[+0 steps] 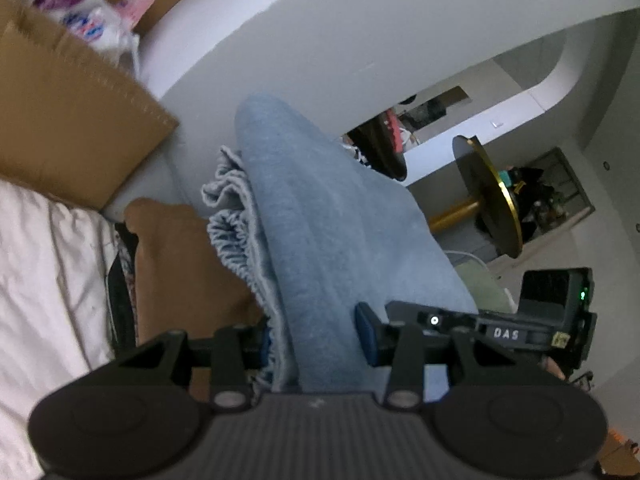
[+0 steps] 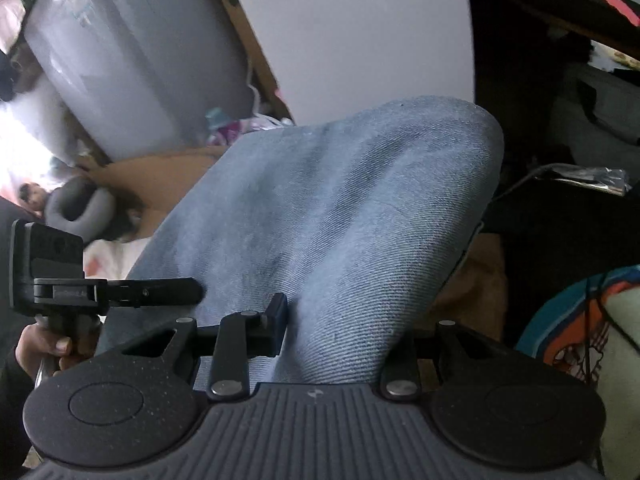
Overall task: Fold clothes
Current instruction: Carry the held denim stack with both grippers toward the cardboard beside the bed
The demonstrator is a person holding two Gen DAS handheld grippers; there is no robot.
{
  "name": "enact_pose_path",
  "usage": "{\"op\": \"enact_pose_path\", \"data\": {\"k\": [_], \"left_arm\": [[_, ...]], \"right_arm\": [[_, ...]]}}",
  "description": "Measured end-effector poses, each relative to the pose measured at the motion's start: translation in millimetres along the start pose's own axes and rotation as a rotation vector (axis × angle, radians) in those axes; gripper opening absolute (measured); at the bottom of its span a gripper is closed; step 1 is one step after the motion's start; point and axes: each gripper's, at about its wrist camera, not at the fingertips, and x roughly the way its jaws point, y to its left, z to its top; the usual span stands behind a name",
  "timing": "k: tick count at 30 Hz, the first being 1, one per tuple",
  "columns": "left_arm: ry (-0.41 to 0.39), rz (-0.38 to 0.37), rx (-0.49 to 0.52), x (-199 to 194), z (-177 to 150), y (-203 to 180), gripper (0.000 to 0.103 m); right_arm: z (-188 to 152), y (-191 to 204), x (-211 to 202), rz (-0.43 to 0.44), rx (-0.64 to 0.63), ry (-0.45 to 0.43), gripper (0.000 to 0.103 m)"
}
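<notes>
A blue denim garment (image 1: 320, 240) is clamped by the left gripper (image 1: 316, 340) and right gripper (image 2: 340, 332)

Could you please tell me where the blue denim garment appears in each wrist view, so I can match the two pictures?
Left wrist view: the blue denim garment runs from the jaws at bottom centre up to the picture's middle, its gathered waistband on the left.
Right wrist view: the garment fills the centre, rising from the jaws to a rounded fold at upper right.
Shared landmark: the brown cardboard, left of the garment in both.
</notes>
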Motion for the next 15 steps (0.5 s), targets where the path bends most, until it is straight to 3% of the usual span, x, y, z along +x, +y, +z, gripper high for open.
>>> {"op": "enact_pose_path", "data": {"k": [10, 15], "left_arm": [[-0.007, 0.028, 0.010, 47, -14, 30, 0.043], [-0.036, 0.007, -0.040, 58, -23, 47, 0.042]], "right_arm": [[-24, -35, 57, -0.094, 0.002, 0.014, 0.031], [-21, -41, 82, -0.131, -0.038, 0.037, 0.031]]}}
